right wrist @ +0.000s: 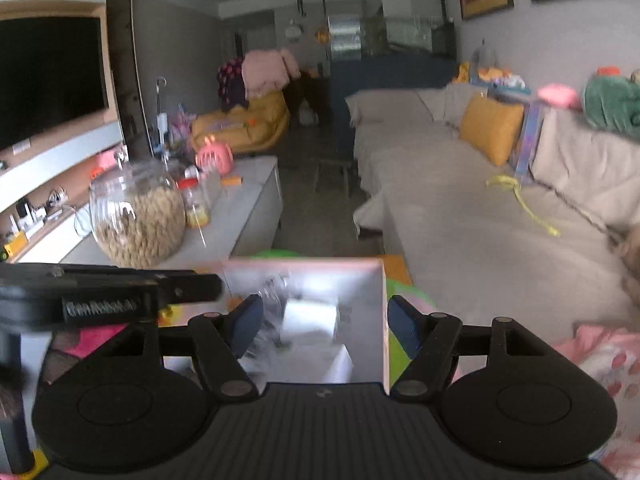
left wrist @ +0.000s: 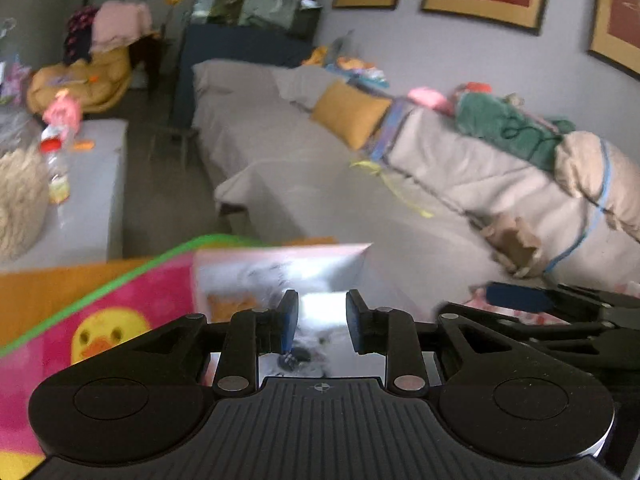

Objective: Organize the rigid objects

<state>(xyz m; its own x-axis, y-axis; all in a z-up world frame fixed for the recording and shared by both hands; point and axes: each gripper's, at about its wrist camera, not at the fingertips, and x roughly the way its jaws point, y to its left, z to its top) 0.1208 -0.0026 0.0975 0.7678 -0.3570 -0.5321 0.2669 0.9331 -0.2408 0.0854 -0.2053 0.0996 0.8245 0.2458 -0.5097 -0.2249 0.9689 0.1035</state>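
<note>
A pink-edged box point(right wrist: 308, 280) with a shiny silver inside is blurred and lifted in front of both cameras. My right gripper point(right wrist: 326, 326) spans its width, pads against its two sides, shut on it. In the left wrist view the same box point(left wrist: 280, 268) lies under and between the fingers of my left gripper point(left wrist: 322, 320), which stand a little apart with only silver surface showing in the gap. One of the left gripper's fingers point(right wrist: 192, 284) reaches the box's upper left corner. One of the right gripper's fingers point(left wrist: 516, 297) shows at the right.
Below lies a pink duck mat point(left wrist: 100, 320) with a green border. A grey low table point(right wrist: 248, 208) carries a glass jar point(right wrist: 138, 216) of snacks, a red-lidded bottle point(right wrist: 194, 200) and a pink toy point(right wrist: 214, 158). A beige sofa point(right wrist: 460, 220) with a yellow cushion point(right wrist: 490, 128) fills the right.
</note>
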